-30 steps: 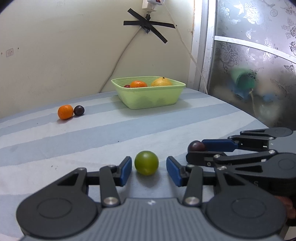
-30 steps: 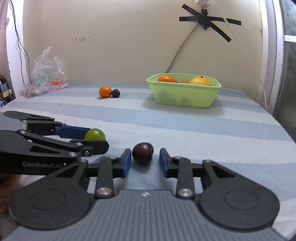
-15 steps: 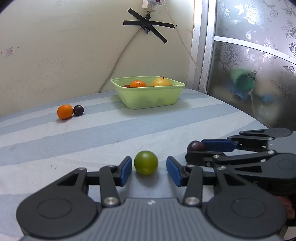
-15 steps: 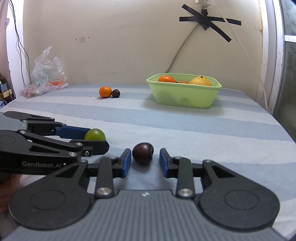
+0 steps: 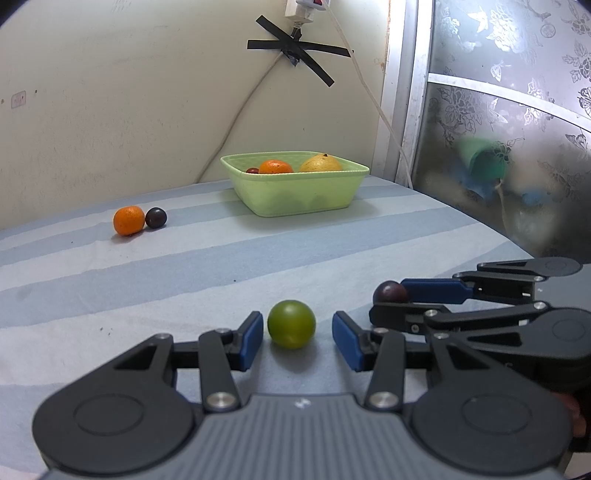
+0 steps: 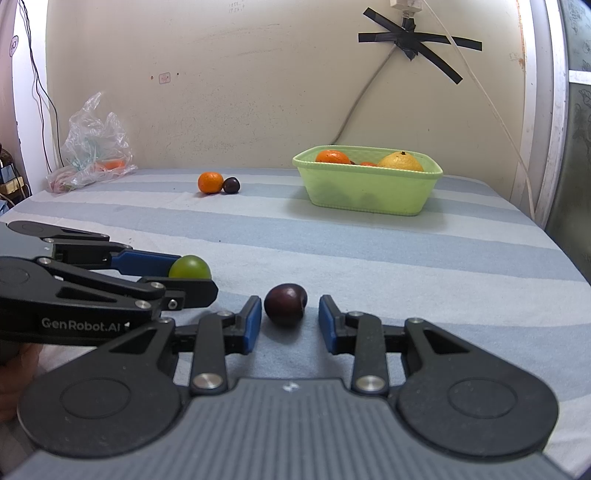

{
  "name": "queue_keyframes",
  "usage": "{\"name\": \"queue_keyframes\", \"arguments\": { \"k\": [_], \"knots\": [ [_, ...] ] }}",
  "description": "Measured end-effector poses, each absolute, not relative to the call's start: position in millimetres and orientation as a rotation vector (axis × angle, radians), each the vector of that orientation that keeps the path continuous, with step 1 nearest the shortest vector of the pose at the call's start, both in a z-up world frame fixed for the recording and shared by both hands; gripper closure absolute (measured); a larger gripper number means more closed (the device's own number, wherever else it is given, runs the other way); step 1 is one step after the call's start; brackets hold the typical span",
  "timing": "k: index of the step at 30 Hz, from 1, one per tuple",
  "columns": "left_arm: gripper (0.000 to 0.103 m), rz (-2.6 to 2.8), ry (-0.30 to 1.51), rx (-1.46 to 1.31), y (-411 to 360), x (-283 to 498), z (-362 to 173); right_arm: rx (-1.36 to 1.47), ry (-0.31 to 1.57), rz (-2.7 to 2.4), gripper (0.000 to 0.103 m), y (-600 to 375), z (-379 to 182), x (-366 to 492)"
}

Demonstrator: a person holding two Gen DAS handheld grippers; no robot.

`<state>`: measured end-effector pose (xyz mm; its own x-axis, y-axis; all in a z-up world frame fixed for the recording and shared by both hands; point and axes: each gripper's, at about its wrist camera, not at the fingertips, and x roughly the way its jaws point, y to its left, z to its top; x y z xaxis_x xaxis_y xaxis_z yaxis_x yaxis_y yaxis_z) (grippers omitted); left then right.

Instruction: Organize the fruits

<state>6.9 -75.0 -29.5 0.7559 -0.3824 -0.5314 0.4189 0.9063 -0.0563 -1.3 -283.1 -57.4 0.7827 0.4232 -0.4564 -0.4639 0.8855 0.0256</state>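
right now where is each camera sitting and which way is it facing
Left wrist: sits on the left gripper, facing across the striped cloth to the green basket; its own open fingers flank a green fruit, with the right gripper at the right edge.
Right wrist: sits on the right gripper, facing the same wall; its open fingers flank a dark plum, left gripper and a hand at left.
Shared: basket, both near fruits, the orange and small dark fruit, taped cable.

Green fruit (image 5: 291, 324), blue-striped cloth (image 5: 184, 273), pale-green basket (image 5: 295, 192)
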Motion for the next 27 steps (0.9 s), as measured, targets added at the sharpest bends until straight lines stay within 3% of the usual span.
{"name": "queue_keyframes", "arguments": {
  "k": [27],
  "knots": [
    [0.063,-0.449,0.578,0.056,-72.6,10.0,-29.6,-0.097,0.47,0.483,0.066,-282.2,-58.2,-0.9]
  ]
}}
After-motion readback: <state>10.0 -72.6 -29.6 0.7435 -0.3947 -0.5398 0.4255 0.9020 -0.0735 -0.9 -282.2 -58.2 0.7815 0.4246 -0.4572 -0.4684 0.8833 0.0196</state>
